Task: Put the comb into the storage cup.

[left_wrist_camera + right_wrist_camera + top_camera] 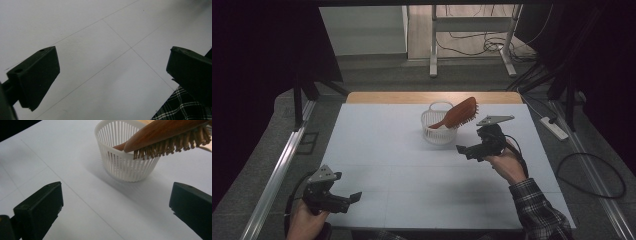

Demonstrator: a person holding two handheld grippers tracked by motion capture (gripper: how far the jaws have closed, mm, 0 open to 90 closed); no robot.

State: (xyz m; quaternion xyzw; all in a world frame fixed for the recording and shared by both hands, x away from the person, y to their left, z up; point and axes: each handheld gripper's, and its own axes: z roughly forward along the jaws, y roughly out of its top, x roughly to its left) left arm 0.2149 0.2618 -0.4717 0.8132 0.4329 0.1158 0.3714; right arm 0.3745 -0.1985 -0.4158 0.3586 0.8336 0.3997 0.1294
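Note:
A brown wooden hairbrush [459, 113] [165, 135] rests slanted in a small white slatted basket [436, 127] [125, 160], handle down inside, bristled head sticking out over the rim to the right. My right gripper [467, 150] [115, 207] hovers just right of and in front of the basket, open, with nothing between its jaws. At the table's near left corner my left gripper [347, 200] [112, 72] is held low over the white surface, open and holding nothing.
The white table top [412, 170] has a wooden strip [432, 97] along its far edge. A plaid sleeve [539, 210] [185, 107] comes in at the lower right. A metal frame [472, 30], cables and a power strip [554, 127] lie on the floor beyond.

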